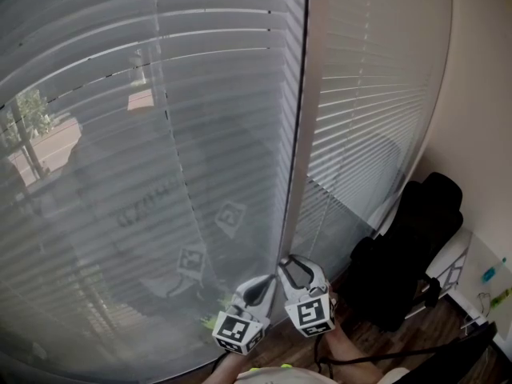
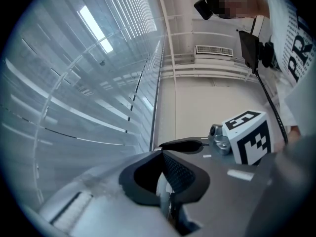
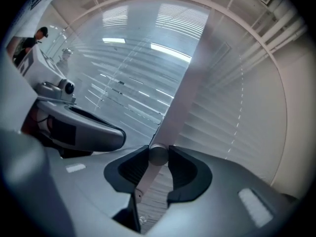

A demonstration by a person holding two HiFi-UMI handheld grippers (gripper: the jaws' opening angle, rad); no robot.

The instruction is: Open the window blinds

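A wide window (image 1: 96, 198) lets in soft grey daylight, with a pale upright frame (image 1: 298, 134) at its right edge. Outside on the left I can see a tree (image 1: 28, 122). A plain beige wall (image 1: 480, 94) runs along the right, above a dark wooden floor (image 1: 432, 326). Near the corner stands something bulky and black (image 1: 408, 246), chair or bag I can't tell. Up high there's a white slatted vent (image 2: 214, 50)

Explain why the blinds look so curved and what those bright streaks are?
Head view: the wide lens bows the blinds, and a marker's faint reflection shows on them. Left gripper view: a glare streak, dark corners. Right gripper view: similar glare streaks.
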